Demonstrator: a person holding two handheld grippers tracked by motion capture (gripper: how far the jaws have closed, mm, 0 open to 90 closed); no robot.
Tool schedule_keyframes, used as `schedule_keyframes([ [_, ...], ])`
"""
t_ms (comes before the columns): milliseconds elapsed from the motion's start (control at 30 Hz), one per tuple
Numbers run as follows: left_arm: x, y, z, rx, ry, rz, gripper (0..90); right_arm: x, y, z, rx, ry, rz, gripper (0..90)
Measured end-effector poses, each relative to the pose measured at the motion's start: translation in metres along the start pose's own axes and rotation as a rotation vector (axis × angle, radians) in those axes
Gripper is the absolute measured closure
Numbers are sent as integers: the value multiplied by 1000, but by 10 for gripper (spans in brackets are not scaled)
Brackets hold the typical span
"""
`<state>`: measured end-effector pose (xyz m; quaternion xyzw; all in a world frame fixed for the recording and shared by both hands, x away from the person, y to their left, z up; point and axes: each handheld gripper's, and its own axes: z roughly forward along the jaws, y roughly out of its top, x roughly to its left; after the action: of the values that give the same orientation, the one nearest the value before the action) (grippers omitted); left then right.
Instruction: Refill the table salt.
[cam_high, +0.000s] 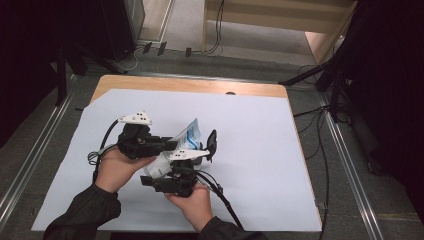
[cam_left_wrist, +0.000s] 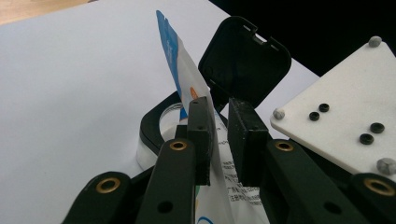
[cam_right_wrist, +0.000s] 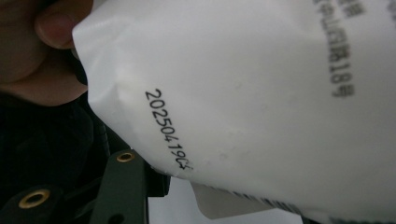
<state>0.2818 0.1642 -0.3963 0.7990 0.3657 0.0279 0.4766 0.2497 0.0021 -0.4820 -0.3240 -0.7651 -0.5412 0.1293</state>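
The left gripper's (cam_left_wrist: 219, 140) fingers (cam_left_wrist: 201, 135) stand narrow with the top edge of a white and blue pouch (cam_left_wrist: 187, 79) between them; the left pad lies against the film, while a sliver of gap shows at the right pad, so the pinch looks nearly made rather than firm. Behind them, at about twelve o'clock, a round container (cam_left_wrist: 152, 135) with a black rim has its black hinged lid (cam_left_wrist: 245, 60) standing open. The right gripper (cam_high: 192, 162) is roughly half open, and its view is crowded by the pouch's printed white back (cam_right_wrist: 243, 93), so I cannot tell whether its fingers press on anything. From above, both grippers meet over the white sheet (cam_high: 260, 150) on the worktop (cam_high: 200, 85), left of centre, with the pouch raised between them. Judging by this, the container is open and the pouch gathered up; tearing or emptying it looks left to do.
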Motion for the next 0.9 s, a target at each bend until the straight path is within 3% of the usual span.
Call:
schedule_keyframes([
  [467, 1, 0, 1, 2, 0, -4, 815, -1, 0, 1, 5, 10, 9, 515],
  [667, -1, 0, 1, 10, 31, -1, 869, -2, 0, 1, 9, 16, 10, 513],
  [900, -1, 1, -1, 1, 22, 1, 862, -1, 1, 0, 6, 20, 3, 519],
])
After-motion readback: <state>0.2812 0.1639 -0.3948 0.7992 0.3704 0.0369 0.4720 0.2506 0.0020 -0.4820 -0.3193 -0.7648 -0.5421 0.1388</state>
